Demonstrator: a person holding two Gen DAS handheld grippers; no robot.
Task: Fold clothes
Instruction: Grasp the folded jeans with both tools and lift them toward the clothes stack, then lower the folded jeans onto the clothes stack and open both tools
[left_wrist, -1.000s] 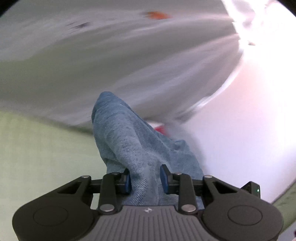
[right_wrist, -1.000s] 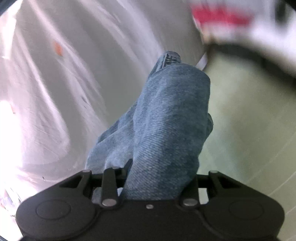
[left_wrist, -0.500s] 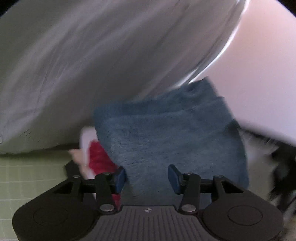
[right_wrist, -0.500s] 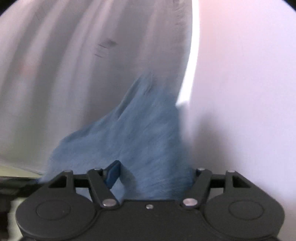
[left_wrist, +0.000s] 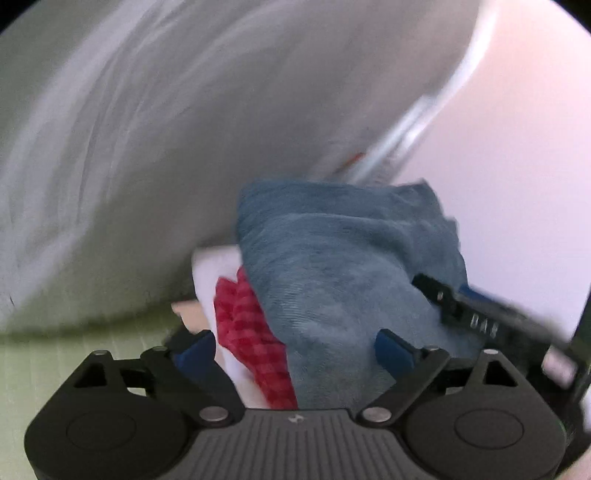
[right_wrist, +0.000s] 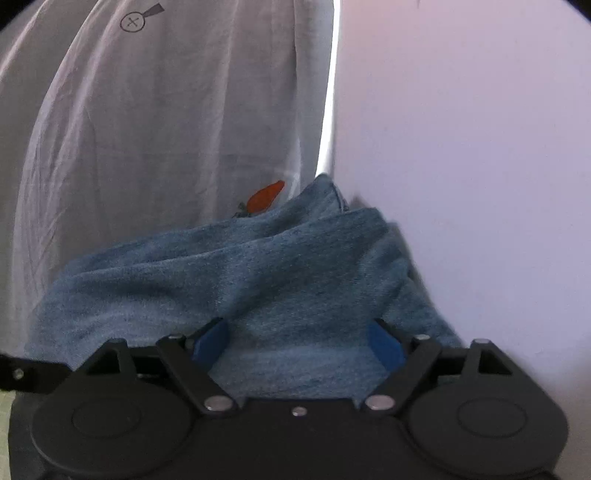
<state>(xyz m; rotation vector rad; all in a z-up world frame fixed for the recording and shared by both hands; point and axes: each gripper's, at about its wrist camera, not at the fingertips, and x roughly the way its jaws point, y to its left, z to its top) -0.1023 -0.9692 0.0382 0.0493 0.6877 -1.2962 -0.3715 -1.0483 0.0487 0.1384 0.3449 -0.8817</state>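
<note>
Both sets of jaws are opening right now, and the denim between them is no longer pinched. On my left gripper (left_wrist: 295, 350) the blue pads (left_wrist: 391, 350) stand wide, with the folded jeans (left_wrist: 332, 266) and a red checked cloth (left_wrist: 251, 332) lying loose in the gap. On my right gripper (right_wrist: 297, 343) the pads (right_wrist: 384, 345) are spread too; the jeans (right_wrist: 236, 280) bulge up between them but nothing presses on the fabric.

What changed: a second ago each gripper was clenched on a bunched fold of denim carried in the air. Half a second ago the bundle was coming down on the pile. Now it is released and sitting there as a thick multi-layer stack.

Outward: the jeans rest on top of the red checked cloth and a white garment (left_wrist: 218, 273), at the far edge of the pale green desk (left_wrist: 55, 354). Behind hangs a white sheet (right_wrist: 147, 129) with an orange print (right_wrist: 264, 197), and a plain wall (right_wrist: 461, 129) to the right. My right gripper's finger shows in the left view at right (left_wrist: 476, 317), just beside the bundle.

My read: the jeans fold is done and stacked. Top layers look a bit uneven, could slump. Next I'd back both grippers off and go for another garment.
</note>
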